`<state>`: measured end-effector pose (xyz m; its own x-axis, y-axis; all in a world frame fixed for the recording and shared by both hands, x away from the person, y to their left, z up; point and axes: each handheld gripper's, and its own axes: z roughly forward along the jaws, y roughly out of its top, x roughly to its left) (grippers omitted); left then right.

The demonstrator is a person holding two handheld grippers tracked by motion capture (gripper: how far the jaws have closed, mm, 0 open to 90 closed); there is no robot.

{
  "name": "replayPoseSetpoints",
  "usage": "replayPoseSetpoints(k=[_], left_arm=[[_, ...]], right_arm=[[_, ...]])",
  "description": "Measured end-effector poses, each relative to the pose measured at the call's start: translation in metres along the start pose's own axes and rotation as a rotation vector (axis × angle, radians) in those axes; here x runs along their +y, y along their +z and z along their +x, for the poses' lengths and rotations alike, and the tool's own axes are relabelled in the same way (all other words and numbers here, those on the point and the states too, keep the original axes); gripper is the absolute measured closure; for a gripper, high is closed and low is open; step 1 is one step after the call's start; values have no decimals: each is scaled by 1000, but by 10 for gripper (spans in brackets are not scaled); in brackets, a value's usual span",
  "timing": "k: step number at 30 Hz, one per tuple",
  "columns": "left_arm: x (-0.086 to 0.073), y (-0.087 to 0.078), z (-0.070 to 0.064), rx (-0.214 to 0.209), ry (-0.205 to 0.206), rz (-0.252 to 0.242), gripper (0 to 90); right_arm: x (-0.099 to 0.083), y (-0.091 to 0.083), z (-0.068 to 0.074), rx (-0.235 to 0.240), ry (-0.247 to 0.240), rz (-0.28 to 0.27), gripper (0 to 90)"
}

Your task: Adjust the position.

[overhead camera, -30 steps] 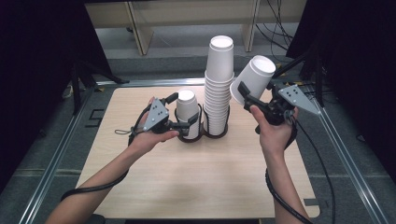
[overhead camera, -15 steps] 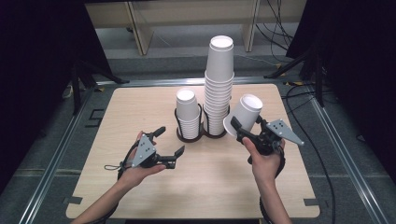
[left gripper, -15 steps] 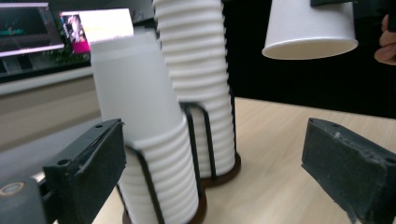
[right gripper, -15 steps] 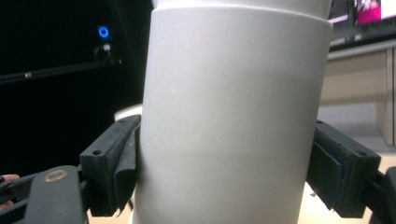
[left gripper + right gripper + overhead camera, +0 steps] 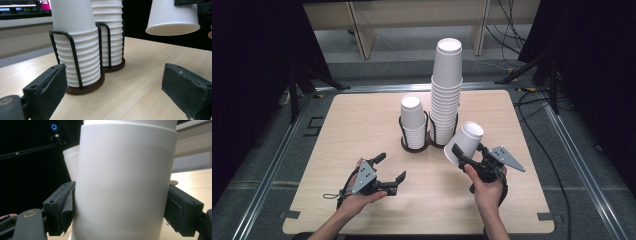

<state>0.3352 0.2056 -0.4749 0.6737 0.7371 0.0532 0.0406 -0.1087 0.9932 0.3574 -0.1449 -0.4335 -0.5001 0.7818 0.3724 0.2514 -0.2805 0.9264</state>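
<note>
Nearest the person, two hand-held grippers over the wooden table (image 5: pixel 362 125). Left gripper (image 5: pixel 390 170): jaws spread wide, nothing between them, low above the front left of the tabletop. Right gripper (image 5: pixel 460 156): jaws clamped on one white paper cup (image 5: pixel 464 142), held tilted in the air just in front of and right of the holder.

The right gripper view shows both pads pressed to the cup's wall (image 5: pixel 122 185); the cup's ends are cut off there. The left gripper view shows this cup (image 5: pixel 172 16) rim-down at upper right, top cropped.

Farther, mid-table: one black double wire cup holder (image 5: pixel 417 142) with two stacks, a short stack (image 5: pixel 413 120) on the left and a tall stack (image 5: pixel 446 90) on the right. Individual cups too fine to count.
</note>
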Motion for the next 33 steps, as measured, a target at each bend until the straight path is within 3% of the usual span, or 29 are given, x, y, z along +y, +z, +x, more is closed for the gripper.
replayPoseSetpoints(k=[2,5,6,9,10,12,13,14,15,18,19,21,23,24,26,31,32,33], left_arm=[[-4,0,-1,-1,-8,11,60],[-6,4,-2,-13,-14,-15,60],[-6,2,-3,-2,-20,9,60],[-6,6,-4,-18,-13,-17,59],[-6,6,-5,-13,-11,7,59],[-7,9,-7,-32,-12,-17,59],[-7,9,-11,-43,-5,-16,57],[-7,9,-11,-43,-5,-16,55],[-6,7,-14,-61,-9,5,54],[-6,7,-16,-71,-16,2,53],[-7,10,-17,-85,-20,-24,52],[-7,10,-19,-96,-6,3,48],[-6,13,-19,-104,-5,-17,48],[-6,14,-19,-108,-6,-23,48],[-5,15,-18,-102,-5,1,48],[-7,23,-21,-121,-9,-9,46],[-6,22,-22,-121,-10,9,46],[-7,26,-24,-131,-10,-21,45]], right_arm=[[-6,4,1,8,12,9,191],[-14,8,2,17,34,26,191],[-14,8,2,17,34,26,191],[-21,11,2,29,31,41,191],[-21,11,2,29,31,41,191],[-25,11,2,26,55,48,191],[-27,11,3,25,84,48,191],[-27,11,3,25,84,48,191],[-29,11,5,37,125,41,191],[-32,12,5,30,163,33,191],[-33,12,5,32,179,32,192],[-40,14,6,33,248,30,192],[-40,14,8,28,267,41,192],[-43,16,7,18,255,38,192],[-45,18,7,13,248,40,192],[-49,21,9,31,291,54,192],[-50,22,9,19,285,62,192],[-49,24,10,15,315,61,192]])
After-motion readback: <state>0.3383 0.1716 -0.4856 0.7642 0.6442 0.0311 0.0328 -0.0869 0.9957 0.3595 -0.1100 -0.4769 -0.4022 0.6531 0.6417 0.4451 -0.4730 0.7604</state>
